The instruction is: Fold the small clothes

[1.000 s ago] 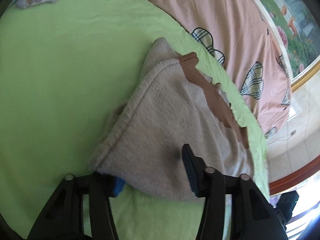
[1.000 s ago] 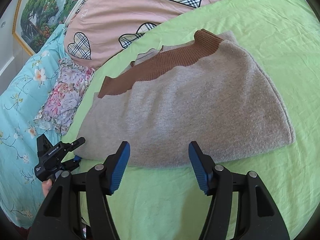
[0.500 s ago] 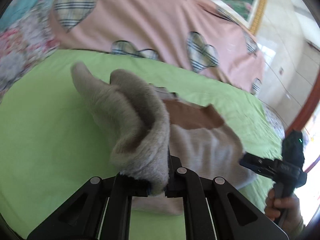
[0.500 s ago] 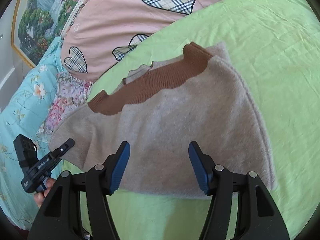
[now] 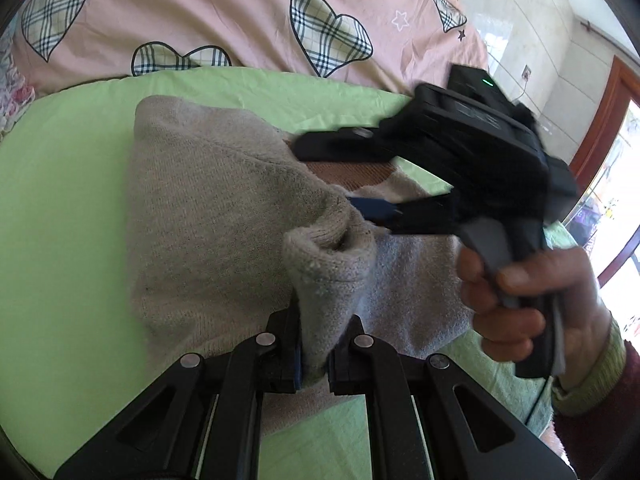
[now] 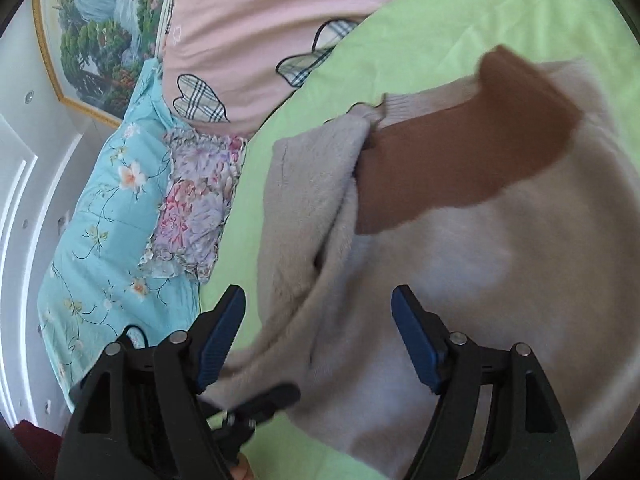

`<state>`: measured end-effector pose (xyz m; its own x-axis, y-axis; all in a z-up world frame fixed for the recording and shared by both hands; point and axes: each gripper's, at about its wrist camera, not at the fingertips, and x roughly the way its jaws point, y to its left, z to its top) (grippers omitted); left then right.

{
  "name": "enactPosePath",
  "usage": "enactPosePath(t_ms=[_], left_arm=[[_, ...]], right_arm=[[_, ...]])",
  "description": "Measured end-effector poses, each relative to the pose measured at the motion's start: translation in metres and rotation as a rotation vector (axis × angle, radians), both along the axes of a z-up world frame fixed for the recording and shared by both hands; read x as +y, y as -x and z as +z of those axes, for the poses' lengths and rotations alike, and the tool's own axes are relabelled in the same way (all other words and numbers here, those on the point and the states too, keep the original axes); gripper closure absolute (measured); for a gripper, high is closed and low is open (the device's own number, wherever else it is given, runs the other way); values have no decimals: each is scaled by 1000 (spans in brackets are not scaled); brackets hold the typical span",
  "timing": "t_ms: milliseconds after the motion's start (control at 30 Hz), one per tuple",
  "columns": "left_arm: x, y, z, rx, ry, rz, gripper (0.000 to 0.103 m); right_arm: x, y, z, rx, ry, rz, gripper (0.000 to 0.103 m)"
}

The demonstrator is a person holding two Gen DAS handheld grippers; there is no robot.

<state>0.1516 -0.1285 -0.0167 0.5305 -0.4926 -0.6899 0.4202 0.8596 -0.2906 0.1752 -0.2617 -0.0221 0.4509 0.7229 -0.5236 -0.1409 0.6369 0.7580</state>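
Green sheet open left of sweater; pink quilt blocks far side.

A small fuzzy beige sweater with a brown ribbed collar band lies on the green sheet, below the pink heart-print quilt. One edge is lifted and doubled over the body, bunched into a thick roll. The rest lies flat, collar band facing up.
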Motion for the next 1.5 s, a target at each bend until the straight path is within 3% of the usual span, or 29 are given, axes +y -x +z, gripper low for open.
enactPosePath(t_ms=[100,200,233,400,567,667,800,967,1100,1233,1500], left_arm=[[-3,1,-1,0,-16,-5,97],[-2,3,3,-12,-27,-5,97],[-2,3,5,-14,-23,-7,97],[-27,7,33,-52,45,-94,96],[-78,10,35,-43,95,-183,96],[-104,7,13,23,111,-203,96],[-126,5,-6,69,77,-219,96],[-137,8,4,39,85,-245,96],[-144,2,-14,102,71,-258,95],[-143,4,-22,130,82,-263,93],[-112,27,-2,151,115,-304,67]], right_arm=[[24,-33,-2,-9,2,58,31],[34,-58,-9,25,30,40,79],[32,-59,-7,21,28,30,86],[12,-34,37,-118,78,3,87],[-37,-11,66,-170,190,-61,87],[-74,-2,49,-109,231,-114,87],[-101,6,21,-54,253,-151,87],[-108,13,28,-103,278,-160,87],[-114,12,15,-82,352,-174,87],[-120,14,-1,-65,336,-201,85],[-117,33,14,-90,406,-228,76]])
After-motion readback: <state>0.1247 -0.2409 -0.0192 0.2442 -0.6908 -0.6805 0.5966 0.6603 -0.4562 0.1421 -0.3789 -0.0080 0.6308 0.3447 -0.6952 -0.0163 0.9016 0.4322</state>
